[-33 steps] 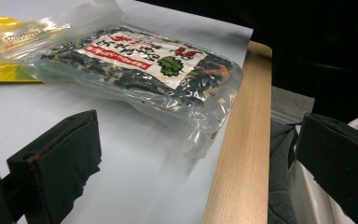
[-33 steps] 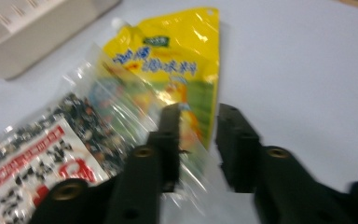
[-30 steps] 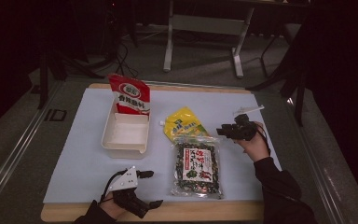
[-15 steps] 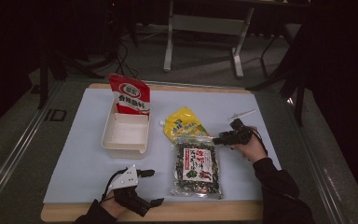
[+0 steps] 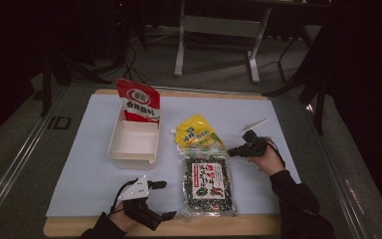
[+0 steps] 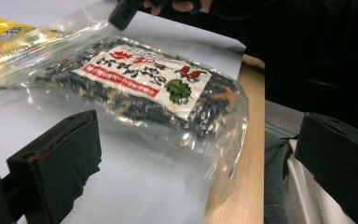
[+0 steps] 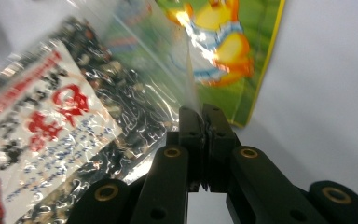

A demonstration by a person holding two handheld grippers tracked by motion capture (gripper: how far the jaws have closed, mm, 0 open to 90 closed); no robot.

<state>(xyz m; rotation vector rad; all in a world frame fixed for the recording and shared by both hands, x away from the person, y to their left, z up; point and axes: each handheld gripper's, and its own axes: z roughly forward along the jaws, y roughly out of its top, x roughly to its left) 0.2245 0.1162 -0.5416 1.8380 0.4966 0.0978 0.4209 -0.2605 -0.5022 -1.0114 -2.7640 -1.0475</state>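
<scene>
A clear packet of dark seaweed [image 5: 207, 184] with a white and red label lies flat near the front of the mat. My right gripper [image 5: 230, 152] is at its far right corner. Its jaws have just been closing and now pinch the packet's clear edge [image 7: 168, 112] between the tips [image 7: 201, 112]. A yellow pouch [image 5: 196, 133] lies just beyond the packet, and its green printed side [image 7: 223, 51] is close ahead of those jaws. My left gripper [image 5: 165, 200] rests at the front edge, open, facing the packet [image 6: 144, 88] with nothing between its jaws [image 6: 198, 140].
A white tray [image 5: 134, 144] sits left of the pouches, with a red and white pouch [image 5: 139, 102] standing at its far end. A pale mat [image 5: 79, 169] covers the wooden table [image 5: 229, 226]. Chair legs stand on the floor beyond.
The right gripper came down and left to the seaweed packet's far right corner and shut on its clear edge. The left gripper stayed put.
</scene>
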